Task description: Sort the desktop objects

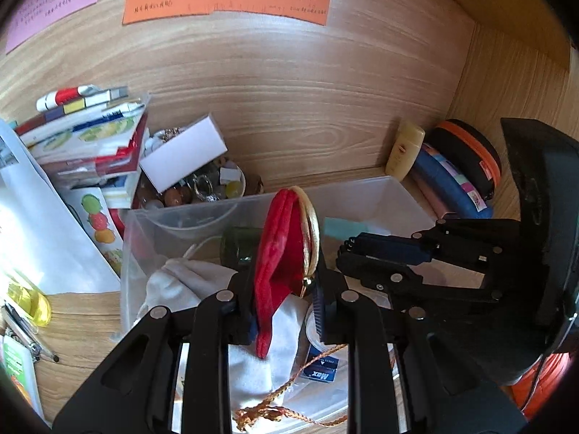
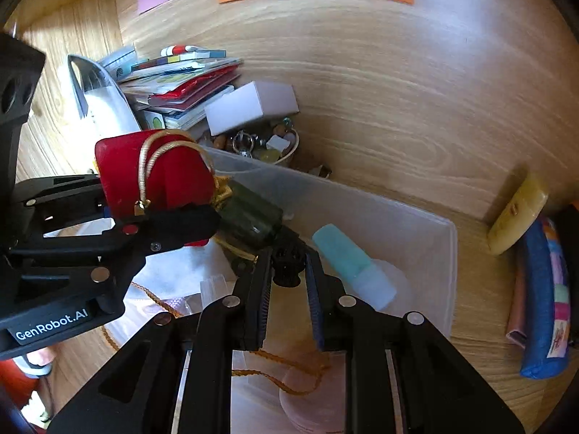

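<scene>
Clear bin (image 1: pixel 362 195) beside book stack (image 1: pixel 90 144)

We are reading "GenRobot.AI" on left gripper (image 2: pixel 159 217) body at 8 o'clock; "Max" on small blue box (image 1: pixel 320 369) at 6 o'clock.

A red velvet pouch (image 1: pixel 280 253) with gold cord trim hangs upright — above the clear plastic bin (image 1: pixel 362 191).

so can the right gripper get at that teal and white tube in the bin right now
Probably yes. The right gripper is open and holds nothing, already over the clear plastic bin, and the teal and white tube lies uncovered just beside its fingertips. The left gripper, clamped on the red velvet pouch, sits off to the other side.
</scene>
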